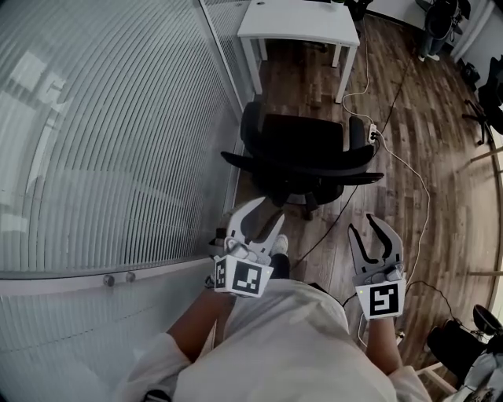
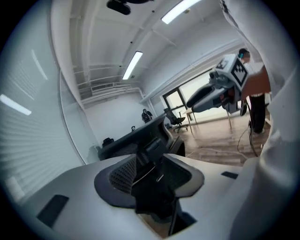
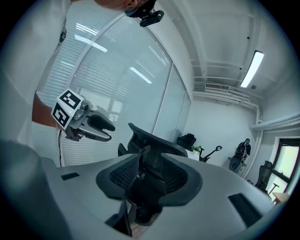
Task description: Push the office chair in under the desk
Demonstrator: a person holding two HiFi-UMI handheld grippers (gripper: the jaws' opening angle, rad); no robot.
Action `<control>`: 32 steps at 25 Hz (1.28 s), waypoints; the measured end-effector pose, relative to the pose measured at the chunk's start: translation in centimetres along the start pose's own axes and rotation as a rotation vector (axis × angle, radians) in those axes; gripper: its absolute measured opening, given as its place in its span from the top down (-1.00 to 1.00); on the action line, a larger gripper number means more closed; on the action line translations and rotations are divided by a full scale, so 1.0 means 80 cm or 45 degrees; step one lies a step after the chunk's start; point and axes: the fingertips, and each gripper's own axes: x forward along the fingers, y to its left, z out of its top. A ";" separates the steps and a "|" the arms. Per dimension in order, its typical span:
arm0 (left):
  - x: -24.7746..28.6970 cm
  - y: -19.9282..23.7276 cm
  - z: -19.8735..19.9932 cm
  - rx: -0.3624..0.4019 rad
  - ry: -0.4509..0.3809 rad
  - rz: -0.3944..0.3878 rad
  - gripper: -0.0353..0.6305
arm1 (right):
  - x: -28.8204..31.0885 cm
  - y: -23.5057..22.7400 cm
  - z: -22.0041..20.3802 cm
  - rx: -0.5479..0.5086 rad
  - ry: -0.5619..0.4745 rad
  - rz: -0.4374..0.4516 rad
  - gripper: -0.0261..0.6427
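The office chair (image 1: 302, 157) stands on the wooden floor (image 1: 409, 133), short of the white desk (image 1: 299, 23) and not under it, close beside the glass wall (image 1: 102, 133). Its back faces the person. The left gripper (image 1: 263, 213) and right gripper (image 1: 368, 228) hover just behind it. Both have their jaws spread with nothing between them, and neither touches the chair.

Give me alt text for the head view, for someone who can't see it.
A black office chair stands on the wood floor, short of the white desk beyond. The left gripper and right gripper, both open and empty, point toward it.
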 end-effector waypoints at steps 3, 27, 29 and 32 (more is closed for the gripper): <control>0.023 0.017 -0.035 0.128 0.088 -0.005 0.40 | 0.020 -0.011 -0.020 -0.072 0.075 0.003 0.47; 0.139 0.104 -0.191 0.452 0.588 -0.255 0.22 | 0.150 -0.098 -0.219 -0.512 0.719 0.162 0.09; 0.144 0.102 -0.197 0.457 0.603 -0.286 0.22 | 0.157 -0.100 -0.228 -0.541 0.740 0.167 0.10; 0.148 0.102 -0.199 0.459 0.602 -0.345 0.39 | 0.166 -0.101 -0.227 -0.577 0.735 0.179 0.25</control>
